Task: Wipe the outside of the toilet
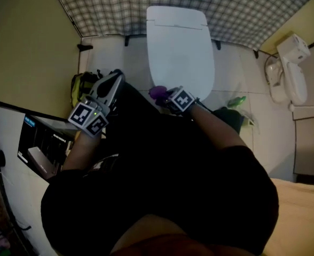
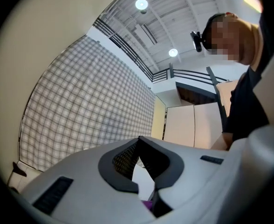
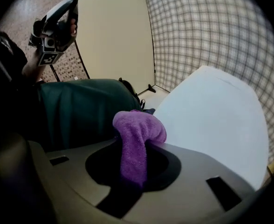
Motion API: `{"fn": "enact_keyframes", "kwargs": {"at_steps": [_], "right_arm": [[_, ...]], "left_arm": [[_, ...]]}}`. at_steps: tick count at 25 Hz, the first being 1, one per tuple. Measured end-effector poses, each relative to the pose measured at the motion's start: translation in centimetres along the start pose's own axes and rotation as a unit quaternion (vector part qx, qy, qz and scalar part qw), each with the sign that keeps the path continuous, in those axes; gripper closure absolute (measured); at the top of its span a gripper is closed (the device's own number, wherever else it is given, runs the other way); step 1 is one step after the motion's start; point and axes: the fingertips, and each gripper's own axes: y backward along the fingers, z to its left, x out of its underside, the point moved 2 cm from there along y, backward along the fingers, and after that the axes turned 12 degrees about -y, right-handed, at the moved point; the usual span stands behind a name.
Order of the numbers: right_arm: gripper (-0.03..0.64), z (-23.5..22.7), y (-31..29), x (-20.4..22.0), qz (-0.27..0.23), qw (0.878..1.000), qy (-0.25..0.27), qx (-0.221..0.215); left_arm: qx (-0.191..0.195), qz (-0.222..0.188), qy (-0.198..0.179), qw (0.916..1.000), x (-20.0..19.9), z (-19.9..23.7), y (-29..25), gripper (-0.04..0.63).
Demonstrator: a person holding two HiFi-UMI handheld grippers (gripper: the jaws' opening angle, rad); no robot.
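- Clamping a purple cloth (image 3: pixel 139 125) between its jaws, the right gripper (image 3: pixel 134 148) is hanging at the front edge of the toilet (image 1: pixel 178 41).
- The cloth is bunching over the jaw tips, just beside the toilet's closed white lid.
- The left gripper (image 1: pixel 113 81) is hovering off the toilet's front left corner, apart from it, its jaws meeting at the tips and gripping nothing.

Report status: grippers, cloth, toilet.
Right gripper shut on cloth, at toilet front. Left gripper shut, empty, held aside. Nothing in the way.
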Motion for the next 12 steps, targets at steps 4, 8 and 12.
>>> {"fn": "enact_keyframes", "kwargs": {"at_steps": [4, 8, 12], "right_arm": [[0.526, -2.3, 5.3, 0.5, -0.07, 0.997, -0.025, -0.001], [0.526, -7.8, 12.3, 0.7, -0.185, 0.978, -0.094, 0.015], [0.526, -13.5, 19.3, 1.1, -0.281, 0.946, -0.162, 0.029]], "left_arm": [[0.022, 0.003, 0.021, 0.9995, -0.4, -2.2, -1.6, 0.592], [0.046, 0.015, 0.021, 0.9986, 0.0, -3.8, -4.4, 0.592], [0.053, 0.033, 0.022, 0.9978, 0.9, -4.3, -7.1, 0.592]]}}
